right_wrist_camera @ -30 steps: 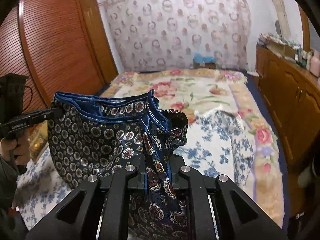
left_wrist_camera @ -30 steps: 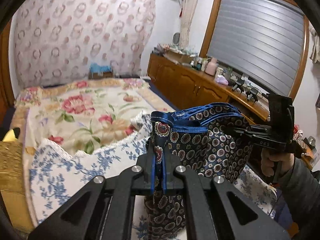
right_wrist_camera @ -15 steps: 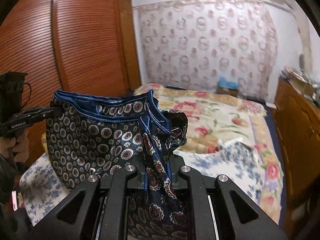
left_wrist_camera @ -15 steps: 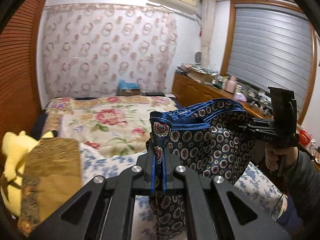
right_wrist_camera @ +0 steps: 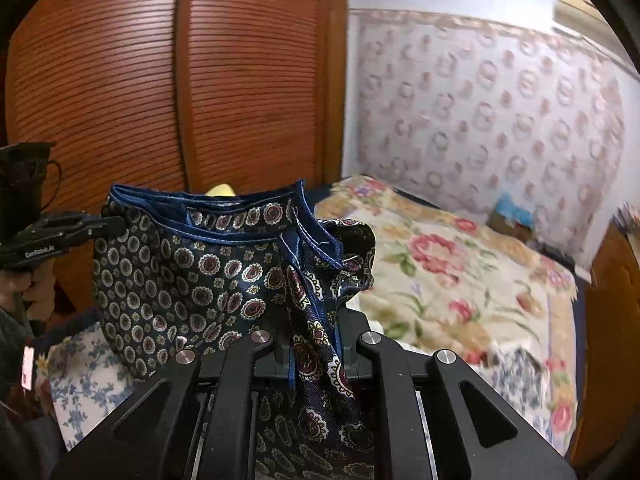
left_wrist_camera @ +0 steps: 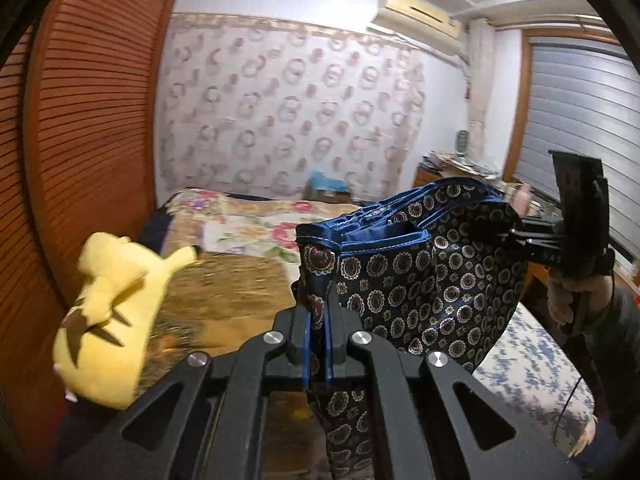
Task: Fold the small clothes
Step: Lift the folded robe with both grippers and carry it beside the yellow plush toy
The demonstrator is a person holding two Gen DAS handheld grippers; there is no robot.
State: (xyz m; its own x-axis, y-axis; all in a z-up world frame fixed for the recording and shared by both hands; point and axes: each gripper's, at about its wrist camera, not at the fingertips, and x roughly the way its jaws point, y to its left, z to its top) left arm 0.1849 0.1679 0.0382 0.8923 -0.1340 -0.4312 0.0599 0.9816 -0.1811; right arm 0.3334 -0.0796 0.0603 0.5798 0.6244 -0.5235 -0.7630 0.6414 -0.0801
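Observation:
A dark navy patterned garment with a blue waistband hangs in the air between both grippers, above the bed. My left gripper is shut on one end of the waistband. My right gripper is shut on the other end, where the cloth bunches and drapes down between its fingers. In the left wrist view the right gripper and the hand holding it show at the right. The right wrist view has the left gripper at its left edge, clamped on the garment.
Below lies a bed with a floral cover and a blue-and-white cloth. A yellow plush toy rests on a golden pillow at the left. A slatted wooden wardrobe stands beside the bed, a sideboard at the right.
Both grippers have swung left together with the garment still stretched between them. The wardrobe and the plush toy have come into view, and the sideboard has slid off to the right.

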